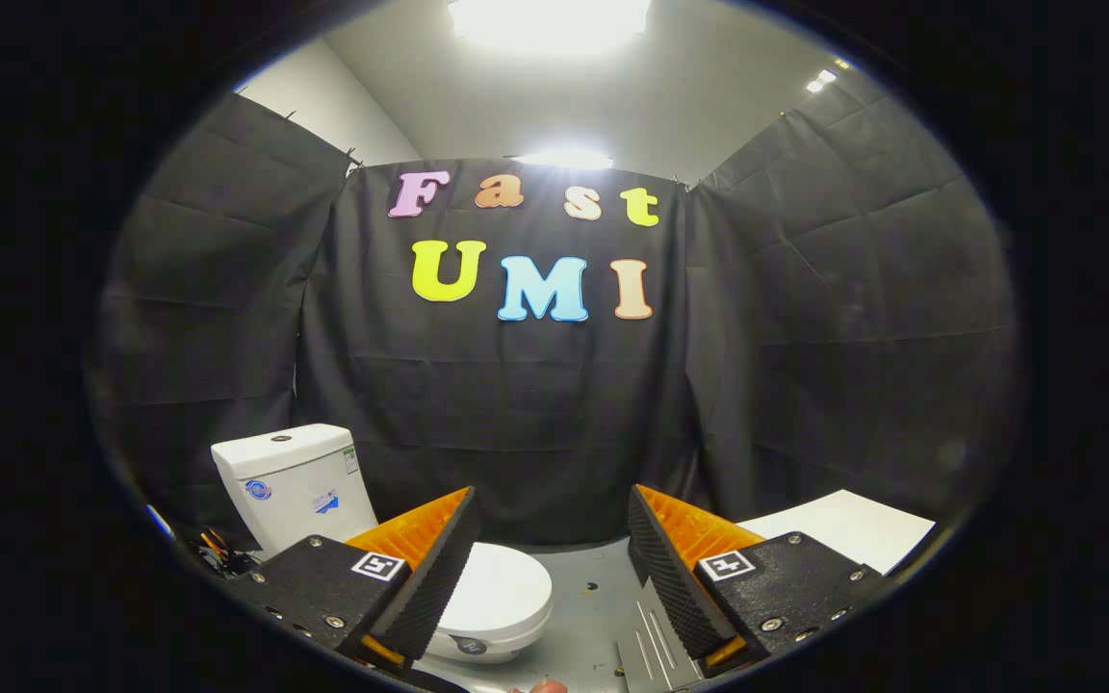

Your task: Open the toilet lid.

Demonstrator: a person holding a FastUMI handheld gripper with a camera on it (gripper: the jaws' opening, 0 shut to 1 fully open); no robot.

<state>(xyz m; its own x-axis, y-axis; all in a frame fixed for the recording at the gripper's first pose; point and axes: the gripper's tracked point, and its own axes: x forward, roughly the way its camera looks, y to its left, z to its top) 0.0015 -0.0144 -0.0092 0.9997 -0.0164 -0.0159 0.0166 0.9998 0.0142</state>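
Toilet lid [502,592] is down, closed flat on the bowl, sitting low just beyond the left finger, which partly covers it. White, smooth, glossy: likely stiff hard plastic, light, hinged at the tank end, and slippery, so pinching looks poor. Best bet is to hook a finger under the front rim, away from the hinge, and swing it up toward the tank [293,481]. Should lift with little force; could slip off and slam.

Gripper [550,549] is spread wide, holding nothing, 2 fingers [439,568] with ribbed black pads, well above the lid and not touching it.

Count: 1 toilet, 1 lid, 1 tank behind it, 1 white panel [848,534] beyond the right finger, some loose cables [218,551] beside the tank. Grey floor [593,616] under all.
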